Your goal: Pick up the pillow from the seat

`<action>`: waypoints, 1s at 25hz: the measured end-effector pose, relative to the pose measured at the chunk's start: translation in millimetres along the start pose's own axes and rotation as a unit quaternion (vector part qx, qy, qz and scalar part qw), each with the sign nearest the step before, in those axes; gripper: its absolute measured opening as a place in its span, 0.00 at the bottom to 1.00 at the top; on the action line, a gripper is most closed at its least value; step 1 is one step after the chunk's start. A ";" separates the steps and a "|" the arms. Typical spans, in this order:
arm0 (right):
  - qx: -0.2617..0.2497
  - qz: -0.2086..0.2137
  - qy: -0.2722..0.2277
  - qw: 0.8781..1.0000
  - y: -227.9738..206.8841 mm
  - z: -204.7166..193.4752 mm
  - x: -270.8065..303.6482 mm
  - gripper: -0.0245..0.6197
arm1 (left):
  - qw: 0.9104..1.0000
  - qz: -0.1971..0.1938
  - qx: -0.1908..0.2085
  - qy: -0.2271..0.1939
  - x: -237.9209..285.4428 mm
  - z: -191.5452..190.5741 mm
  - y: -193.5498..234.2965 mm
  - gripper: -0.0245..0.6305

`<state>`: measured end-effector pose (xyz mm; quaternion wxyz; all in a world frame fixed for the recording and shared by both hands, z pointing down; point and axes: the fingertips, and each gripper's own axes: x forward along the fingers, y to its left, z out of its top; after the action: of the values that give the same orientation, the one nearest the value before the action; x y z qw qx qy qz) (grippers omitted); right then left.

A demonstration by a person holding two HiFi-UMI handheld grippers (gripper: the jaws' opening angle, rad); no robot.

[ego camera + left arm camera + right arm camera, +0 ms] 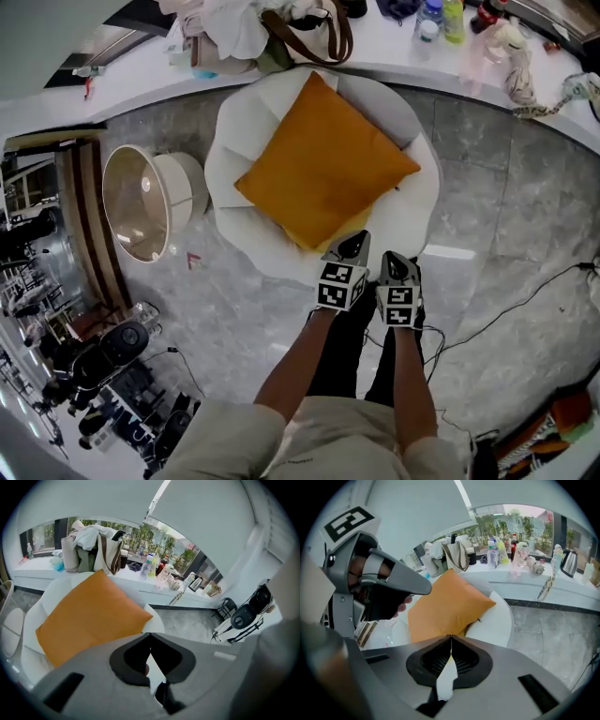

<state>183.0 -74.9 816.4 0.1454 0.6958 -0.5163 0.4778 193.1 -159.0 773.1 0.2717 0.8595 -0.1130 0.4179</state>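
Observation:
An orange square pillow lies corner-on across a round white seat. My left gripper hangs just over the seat's near edge, beside the pillow's near corner. My right gripper is close to its right, over the seat's rim. In the left gripper view the pillow fills the left side and the jaw tips meet with nothing between them. In the right gripper view the pillow lies straight ahead on the seat, and these jaws are also closed and empty.
A long white ledge behind the seat carries bags, bottles and a kettle. A round lampshade-like drum lies on the marble floor to the left. Cables trail across the floor at the right.

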 end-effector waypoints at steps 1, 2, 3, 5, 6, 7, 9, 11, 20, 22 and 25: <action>0.013 0.000 -0.002 1.000 -4.2 -4.9 9.1 0.05 | 1.000 0.003 0.005 0.005 6.5 -4.7 6.0 0.05; 0.029 -0.001 -0.005 1.000 -9.3 -10.0 16.5 0.05 | 1.000 0.006 0.010 0.012 12.5 -11.0 10.6 0.05; 0.044 -0.001 -0.010 0.999 -14.5 -14.5 23.1 0.05 | 1.000 0.007 0.015 0.019 18.2 -18.1 14.4 0.05; 0.076 0.004 -0.021 0.997 -22.4 -22.2 38.0 0.05 | 0.999 0.011 0.031 0.033 28.1 -31.3 23.1 0.05; 0.092 0.011 -0.026 0.995 -23.9 -25.2 46.7 0.05 | 0.998 0.013 0.037 0.039 31.3 -36.9 29.4 0.05; 0.110 0.020 -0.030 0.993 -23.6 -28.1 55.6 0.05 | 0.998 0.017 0.041 0.045 32.6 -42.7 36.4 0.05; 0.143 0.042 -0.038 0.988 -19.1 -34.3 73.7 0.05 | 0.997 0.024 0.046 0.057 32.4 -55.3 49.3 0.05; 0.177 0.059 -0.047 0.981 -17.3 -40.1 92.2 0.05 | 0.996 0.027 0.054 0.067 34.5 -67.4 57.9 0.05; 0.320 0.134 -0.083 0.934 -24.9 -50.3 146.0 0.29 | 0.992 0.054 0.070 0.092 53.7 -111.4 82.8 0.05; 0.327 0.158 -0.081 0.928 -22.1 -52.0 162.1 0.36 | 0.991 0.056 0.058 0.103 59.1 -127.9 89.3 0.05; 0.343 0.183 -0.075 0.918 -20.3 -57.7 191.2 0.39 | 0.990 0.058 0.059 0.115 78.4 -148.1 102.4 0.05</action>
<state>172.8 -136.9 1007.0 -0.2315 0.6302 -0.4484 0.5900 101.6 -157.9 946.9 0.2064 0.8123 -0.1061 0.5351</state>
